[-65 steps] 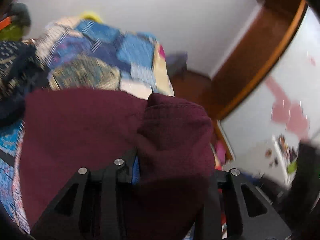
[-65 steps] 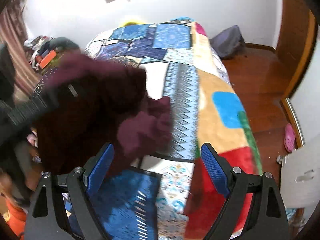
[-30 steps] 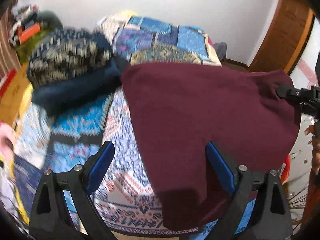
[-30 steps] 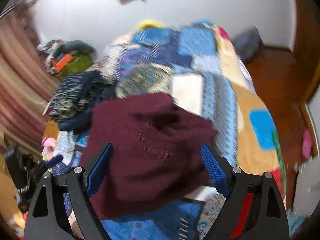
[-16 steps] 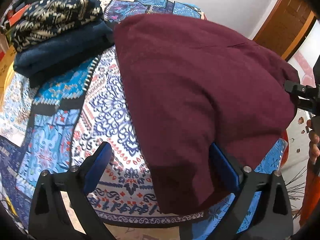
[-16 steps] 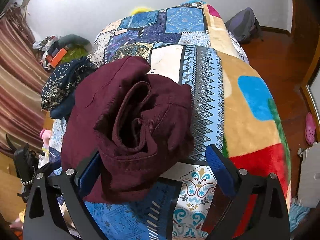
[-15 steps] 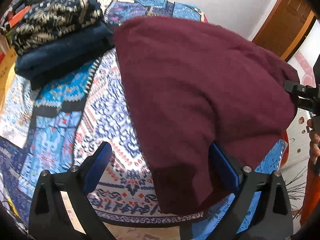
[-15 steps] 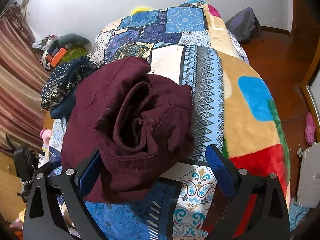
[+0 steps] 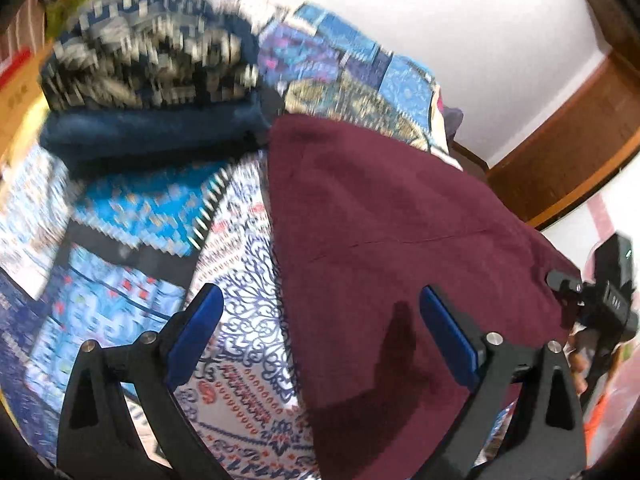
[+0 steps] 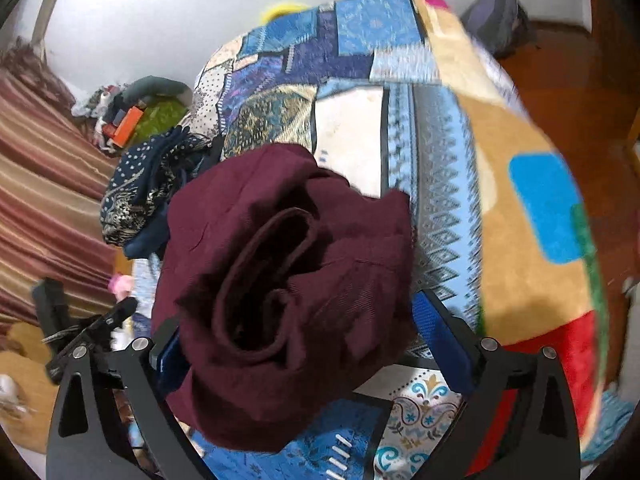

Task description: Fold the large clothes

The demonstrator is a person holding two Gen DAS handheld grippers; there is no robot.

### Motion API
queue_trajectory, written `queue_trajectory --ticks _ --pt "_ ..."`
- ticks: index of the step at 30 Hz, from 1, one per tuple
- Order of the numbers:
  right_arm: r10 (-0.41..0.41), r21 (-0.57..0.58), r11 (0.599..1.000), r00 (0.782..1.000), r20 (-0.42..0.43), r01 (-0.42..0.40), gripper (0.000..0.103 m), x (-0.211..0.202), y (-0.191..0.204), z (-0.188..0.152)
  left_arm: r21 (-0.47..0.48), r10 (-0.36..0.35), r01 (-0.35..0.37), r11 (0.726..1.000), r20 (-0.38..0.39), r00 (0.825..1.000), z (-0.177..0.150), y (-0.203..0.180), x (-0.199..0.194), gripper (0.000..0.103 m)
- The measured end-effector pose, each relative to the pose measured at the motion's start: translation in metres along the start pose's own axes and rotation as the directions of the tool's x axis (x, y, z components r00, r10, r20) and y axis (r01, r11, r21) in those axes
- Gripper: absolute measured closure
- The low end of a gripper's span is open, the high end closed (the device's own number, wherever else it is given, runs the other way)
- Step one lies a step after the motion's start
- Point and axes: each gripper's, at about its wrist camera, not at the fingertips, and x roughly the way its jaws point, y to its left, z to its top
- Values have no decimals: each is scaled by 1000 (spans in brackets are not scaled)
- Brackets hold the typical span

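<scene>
A large maroon garment [image 9: 400, 232] lies spread on the patterned bedspread [image 9: 140, 216] in the left wrist view. In the right wrist view it [image 10: 288, 280] lies bunched, with its rolled opening facing the camera. My left gripper [image 9: 320, 320] is open and empty over the garment's near left edge. My right gripper [image 10: 296, 328] is open, with the bunched cloth lying between its blue pads [image 10: 436, 332]; the left pad is partly hidden by the cloth. The right gripper's body [image 9: 600, 300] shows at the garment's far right corner.
A stack of folded dark blue and patterned clothes [image 9: 152, 92] sits at the back left of the bed [image 10: 520, 208]. A clutter pile [image 10: 132, 116] lies beside a striped curtain [image 10: 44, 184]. Wooden floor [image 10: 560, 64] and a grey bag [image 10: 496, 20] lie right of the bed.
Both grippers let go of the maroon garment, which dropped onto the bed. Since half a second ago the left view has tilted up and the right view has moved closer to the cloth.
</scene>
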Motion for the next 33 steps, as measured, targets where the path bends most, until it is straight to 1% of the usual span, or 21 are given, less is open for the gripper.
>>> queue_trajectory --ticks 4,7,9,10,12,19,20,22,23,25,26,28,29,30,31,32,33 --pt "108 77 992 992 -66 -103 0 14 -26 0 -81 -66 59 995 -91 994 -1 11 33 4" --pt "167 109 982 981 -98 -156 0 23 -33 1 -137 -135 119 983 -115 984 -1 18 48 3" --pt "187 119 978 976 -112 -174 0 26 -34 4 -177 -183 159 971 -128 975 1 21 56 3" --pt "191 120 977 974 -119 -177 0 29 -33 6 -206 -217 186 961 -141 966 3 23 63 3" --pt "190 117 978 973 -131 -175 0 33 -31 10 -236 -254 214 948 -152 955 6 24 72 3" --pt "188 123 978 965 -184 -168 0 44 -25 22 -217 -270 231 948 -170 948 17 5 87 4" --pt "189 128 978 964 -189 -167 0 44 -25 23 -209 -263 226 951 -170 950 17 2 86 5" --pt "189 137 977 963 -191 -165 0 43 -25 22 -199 -256 223 954 -160 953 16 -2 82 12" --pt "186 140 977 964 -190 -161 3 42 -26 21 -198 -256 224 954 -155 954 16 -1 80 15" --pt "170 137 980 969 -182 -146 9 36 -22 18 -206 -269 237 950 -145 952 15 2 75 29" --pt "157 128 982 971 -179 -136 15 33 -21 17 -210 -277 244 947 -142 950 15 3 72 32" --pt "142 117 985 976 -165 -123 28 26 -17 17 -207 -287 256 944 -139 948 15 5 63 42" --pt "141 115 986 977 -159 -124 37 21 -14 16 -197 -285 256 946 -139 948 16 5 60 44" --pt "140 114 986 978 -155 -123 47 18 -14 17 -181 -279 253 950 -138 950 16 2 54 48" --pt "153 111 984 977 -152 -137 51 13 -9 15 -168 -274 250 954 -136 952 16 0 50 53" --pt "151 113 984 977 -148 -135 55 9 -8 14 -152 -268 248 957 -128 955 17 -3 44 55" --pt "149 111 985 978 -145 -134 60 7 -6 13 -137 -266 249 959 -118 957 19 -6 37 60"
